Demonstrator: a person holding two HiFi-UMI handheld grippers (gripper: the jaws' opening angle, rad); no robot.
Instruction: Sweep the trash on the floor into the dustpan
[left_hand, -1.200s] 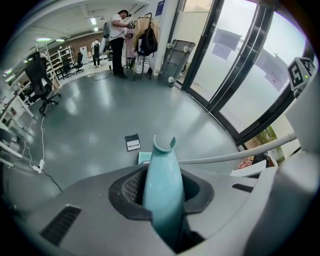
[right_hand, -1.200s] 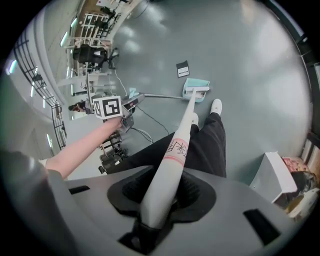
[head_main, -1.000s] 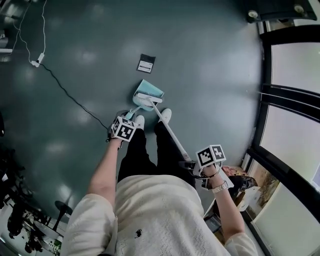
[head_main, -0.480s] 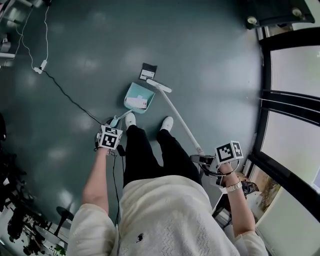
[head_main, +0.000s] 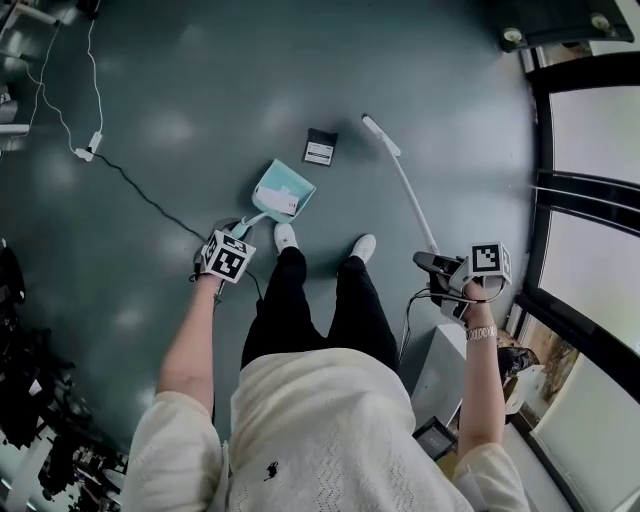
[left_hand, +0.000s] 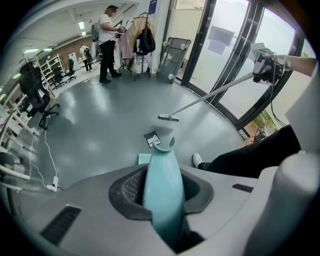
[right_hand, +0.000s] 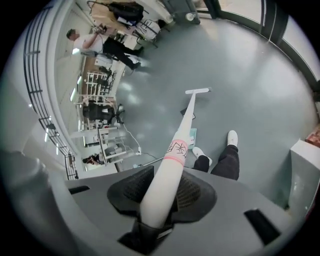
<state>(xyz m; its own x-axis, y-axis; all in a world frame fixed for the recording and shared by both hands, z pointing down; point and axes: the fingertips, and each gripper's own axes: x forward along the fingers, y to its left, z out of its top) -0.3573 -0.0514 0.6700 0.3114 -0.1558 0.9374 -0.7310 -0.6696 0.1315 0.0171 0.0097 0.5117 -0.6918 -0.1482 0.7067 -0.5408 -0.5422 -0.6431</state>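
A teal dustpan (head_main: 281, 190) rests on the grey floor with a white scrap (head_main: 286, 206) inside it. My left gripper (head_main: 234, 241) is shut on its teal handle (left_hand: 162, 182), which fills the jaws. A black and white card (head_main: 320, 147) lies on the floor just beyond the pan, also seen as the card (left_hand: 152, 140). My right gripper (head_main: 442, 268) is shut on the white broom handle (right_hand: 167, 177). The broom head (head_main: 380, 134) sits to the right of the card, apart from the dustpan; the broom head (right_hand: 198, 91) shows far down the handle.
My own white shoes (head_main: 286, 237) (head_main: 362, 246) stand just behind the dustpan. A black cable with a white adapter (head_main: 90, 147) runs across the floor at left. Glass wall panels (head_main: 590, 200) line the right side, with a white box (head_main: 440, 370) near them. A person (left_hand: 107, 42) stands far off.
The broom head has swung away from the dustpan mouth, past the card, out to the right. My right gripper moved right and up. The white scrap now lies in the dustpan.
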